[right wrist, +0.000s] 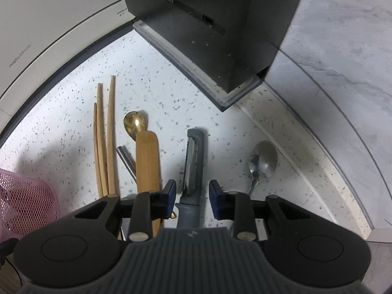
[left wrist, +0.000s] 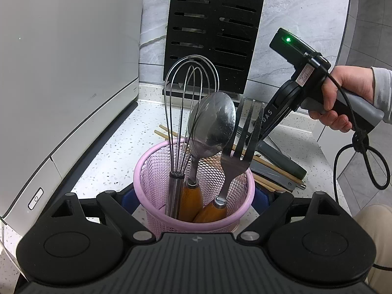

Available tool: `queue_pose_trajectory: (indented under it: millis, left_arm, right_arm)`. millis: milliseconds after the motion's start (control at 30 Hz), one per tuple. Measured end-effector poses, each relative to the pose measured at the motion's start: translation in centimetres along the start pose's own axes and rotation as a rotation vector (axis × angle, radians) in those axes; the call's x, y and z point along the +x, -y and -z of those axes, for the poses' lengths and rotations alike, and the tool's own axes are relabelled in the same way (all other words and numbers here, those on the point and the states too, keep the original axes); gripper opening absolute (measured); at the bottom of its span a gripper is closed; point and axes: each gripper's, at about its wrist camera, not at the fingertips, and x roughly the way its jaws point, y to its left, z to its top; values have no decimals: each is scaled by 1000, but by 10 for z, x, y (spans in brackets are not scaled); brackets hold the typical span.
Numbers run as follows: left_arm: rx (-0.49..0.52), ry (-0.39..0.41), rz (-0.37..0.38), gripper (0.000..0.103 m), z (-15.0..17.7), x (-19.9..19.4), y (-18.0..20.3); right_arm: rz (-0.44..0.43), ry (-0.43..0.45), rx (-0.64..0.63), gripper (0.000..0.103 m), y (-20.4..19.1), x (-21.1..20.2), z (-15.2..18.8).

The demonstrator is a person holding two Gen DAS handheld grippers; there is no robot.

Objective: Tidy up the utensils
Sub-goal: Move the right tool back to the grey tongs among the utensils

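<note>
Both claws are in my views, and I read them one at a time. On my left gripper (left wrist: 196,197) the blue pads sit against either side of the pink mesh basket (left wrist: 152,171), so it is clamped on that basket and holds it upright on the speckled counter (left wrist: 110,147). Inside the basket stand a wire whisk (left wrist: 188,93), a large metal spoon (left wrist: 213,125) and a fork (left wrist: 241,147), the last two with wooden handles down in the mesh. A white appliance (left wrist: 61,73) fills the left of that view, and a black slotted knife block (left wrist: 213,29) stands against the grey wall behind.

From my right wrist camera, the right gripper (right wrist: 192,197) points steeply down at the counter with its jaws partly apart. A grey-handled peeler (right wrist: 194,161) lies lengthwise in the gap between the blue pads (right wrist: 171,191); I see space on each side, so they are not pressing on it. To its left lie a flat wooden spatula (right wrist: 147,161), a gold spoon (right wrist: 133,122) partly under it, a short metal rod (right wrist: 126,159) and three wooden chopsticks (right wrist: 105,147). To the right, a silver spoon (right wrist: 262,161) lies alone. In the left view, a hand (left wrist: 340,98) grips the right tool's handle.
</note>
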Motion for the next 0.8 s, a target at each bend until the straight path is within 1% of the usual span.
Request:
queue_pose_trajectory:
  millis: [167,200,233,633,800]
  left_arm:
    - [-2,0,3,102,0,0,0]
    - [-2,0,3,102,-1,1,0]
    - [-3,0,3,102,-1,1,0]
    - [-5,0,3,102,-1,2,-1]
    - [-4,0,3,102,-1,3,-1]
  right_arm:
    - [31,-16,-18,24,-5,7,0]
    - [31,-16,-19,20,-6,7,0]
    - [31,-15,-22,18,-6,6,0]
    - [29,24,-23,16,-4,0,10]
    - [16,68,-14,15,-1,-14,20]
